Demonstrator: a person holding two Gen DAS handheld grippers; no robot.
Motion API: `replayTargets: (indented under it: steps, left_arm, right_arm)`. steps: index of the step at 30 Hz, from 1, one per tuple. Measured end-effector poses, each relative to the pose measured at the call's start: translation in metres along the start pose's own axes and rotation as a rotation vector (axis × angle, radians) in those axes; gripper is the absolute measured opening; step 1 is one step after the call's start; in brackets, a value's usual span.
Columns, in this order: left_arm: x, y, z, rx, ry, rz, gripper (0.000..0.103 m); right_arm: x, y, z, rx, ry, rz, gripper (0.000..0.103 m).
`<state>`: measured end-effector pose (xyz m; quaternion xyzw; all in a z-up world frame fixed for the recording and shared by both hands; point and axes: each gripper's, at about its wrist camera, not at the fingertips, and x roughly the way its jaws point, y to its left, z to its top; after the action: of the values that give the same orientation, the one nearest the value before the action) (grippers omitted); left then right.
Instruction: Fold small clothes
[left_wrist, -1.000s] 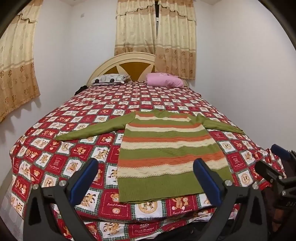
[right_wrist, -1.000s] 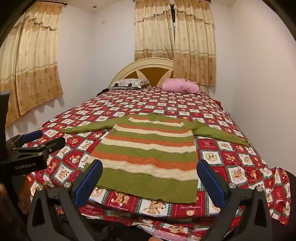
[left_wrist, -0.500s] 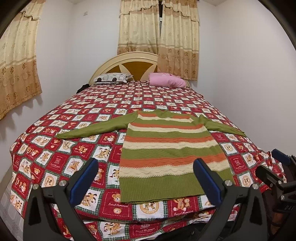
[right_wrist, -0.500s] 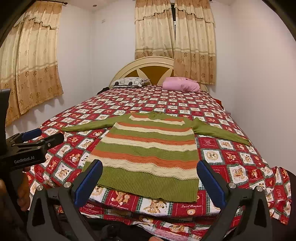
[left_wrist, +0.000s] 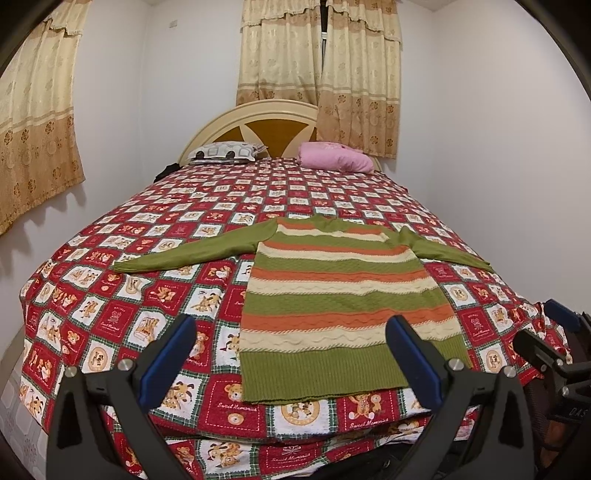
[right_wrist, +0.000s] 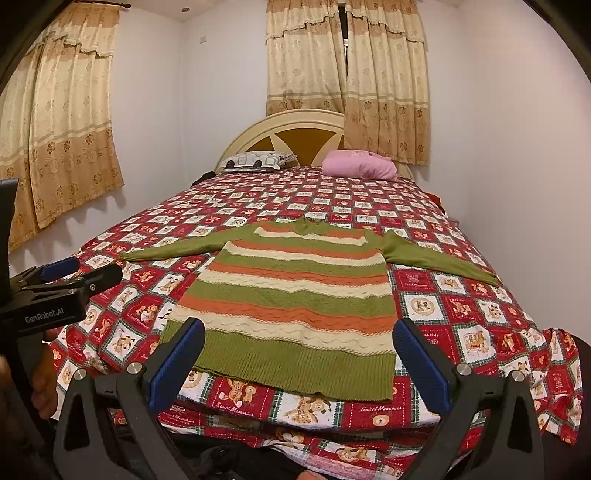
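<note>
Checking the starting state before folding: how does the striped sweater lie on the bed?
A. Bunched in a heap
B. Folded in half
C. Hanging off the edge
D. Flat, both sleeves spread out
D: the striped sweater lies flat on the bed, a green sleeve stretched out to each side.

In the left wrist view, part of the sweater (left_wrist: 343, 306) hem is being covered by the right finger of the left gripper (left_wrist: 291, 354), and the gripper's body is being cut off by the lower edge. The right gripper (left_wrist: 554, 343) is being cropped at the right border, so its jaw state cannot be told there. In the right wrist view, the hem's left corner is being masked by a blue pad (right_wrist: 177, 360). The dark object (right_wrist: 205, 176) beside the patterned pillow (right_wrist: 255, 161) is too small to be identified.
</note>
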<state>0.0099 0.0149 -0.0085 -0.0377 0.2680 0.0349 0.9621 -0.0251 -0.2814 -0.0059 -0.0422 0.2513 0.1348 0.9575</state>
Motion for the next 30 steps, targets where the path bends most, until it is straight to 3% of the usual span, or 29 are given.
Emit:
replayTargets:
  steps: [30]
  left_arm:
    - [0.004,0.010,0.000,-0.012,0.005,0.004,0.103]
  right_arm:
    - [0.002,0.001,-0.002,-0.009,0.010,0.002,0.102]
